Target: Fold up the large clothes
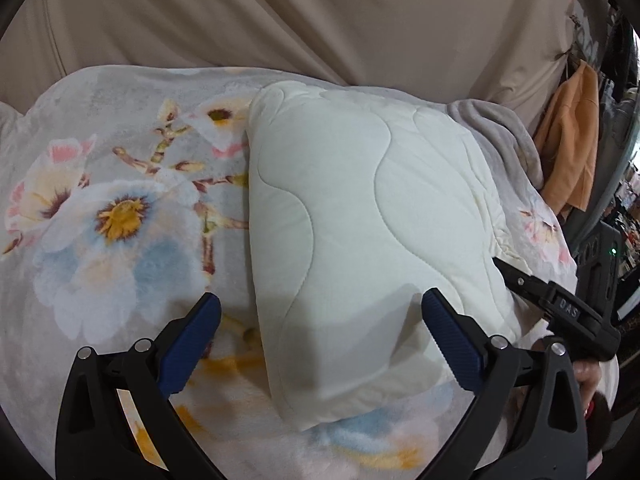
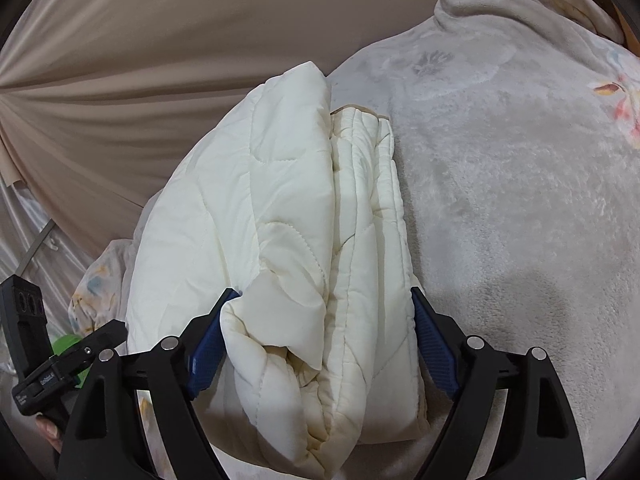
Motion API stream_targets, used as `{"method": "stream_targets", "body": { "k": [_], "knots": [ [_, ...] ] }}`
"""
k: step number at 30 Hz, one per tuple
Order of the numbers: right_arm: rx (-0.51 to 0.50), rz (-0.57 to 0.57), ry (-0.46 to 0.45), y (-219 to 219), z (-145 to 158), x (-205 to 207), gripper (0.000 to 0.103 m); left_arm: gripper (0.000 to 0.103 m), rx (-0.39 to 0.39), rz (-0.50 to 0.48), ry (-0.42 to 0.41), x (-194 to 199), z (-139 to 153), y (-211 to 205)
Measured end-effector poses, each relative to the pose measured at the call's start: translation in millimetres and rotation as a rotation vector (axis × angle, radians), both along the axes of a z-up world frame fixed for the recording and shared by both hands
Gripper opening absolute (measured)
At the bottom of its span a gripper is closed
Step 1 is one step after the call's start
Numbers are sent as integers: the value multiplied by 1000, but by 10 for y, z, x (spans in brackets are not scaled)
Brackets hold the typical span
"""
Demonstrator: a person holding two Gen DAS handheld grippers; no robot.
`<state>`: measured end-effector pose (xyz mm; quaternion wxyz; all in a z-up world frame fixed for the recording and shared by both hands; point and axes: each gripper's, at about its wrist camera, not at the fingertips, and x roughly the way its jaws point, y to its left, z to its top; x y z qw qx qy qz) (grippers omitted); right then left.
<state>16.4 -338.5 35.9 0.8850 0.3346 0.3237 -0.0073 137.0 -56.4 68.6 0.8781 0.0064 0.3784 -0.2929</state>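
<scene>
A cream quilted cover (image 1: 360,200) lies folded into a thick bundle on a floral fleece blanket (image 1: 100,220). My left gripper (image 1: 321,296) hovers open over the bundle's near left edge, with one blue pad over the blanket and the other over the quilt, and nothing is clamped. In the right wrist view the bundle's stacked layers (image 2: 288,220) run away from me. My right gripper (image 2: 323,291) straddles its near end with the jaws spread wide. The pads sit beside the fabric without squeezing it. The right gripper's body (image 1: 560,312) shows at the quilt's right corner.
A beige draped sheet (image 1: 320,20) hangs behind the bed. Orange garments (image 1: 572,152) hang at the far right, beside cluttered shelves. The grey fleece (image 2: 500,200) stretches to the right of the bundle. A hand (image 1: 588,376) holds the right gripper's handle.
</scene>
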Motion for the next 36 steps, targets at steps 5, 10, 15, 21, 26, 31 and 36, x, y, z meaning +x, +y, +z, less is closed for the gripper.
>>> {"method": "stream_targets", "body": {
  "k": [5,10,15,21,26,31,36],
  "knots": [
    [20,13,1,-10,-23,35,84,98,-17,-59,88,101,-249,-152],
    [40,22,4,-18,-48,100,85,98,12,-54,82,144,-252,-304],
    [41,24,1,-21,-50,153,73,98,63,-34,60,130,-186,-432],
    [17,19,-16,18,33,98,44,98,119,-24,6,31,-127,-550],
    [1,30,-16,48,71,102,38,98,115,-20,13,48,-139,-526],
    [36,39,-11,30,41,106,45,98,57,-2,57,162,-175,-466],
    [70,31,-9,29,-8,142,46,98,103,-4,16,108,-138,-563]
  ]
}}
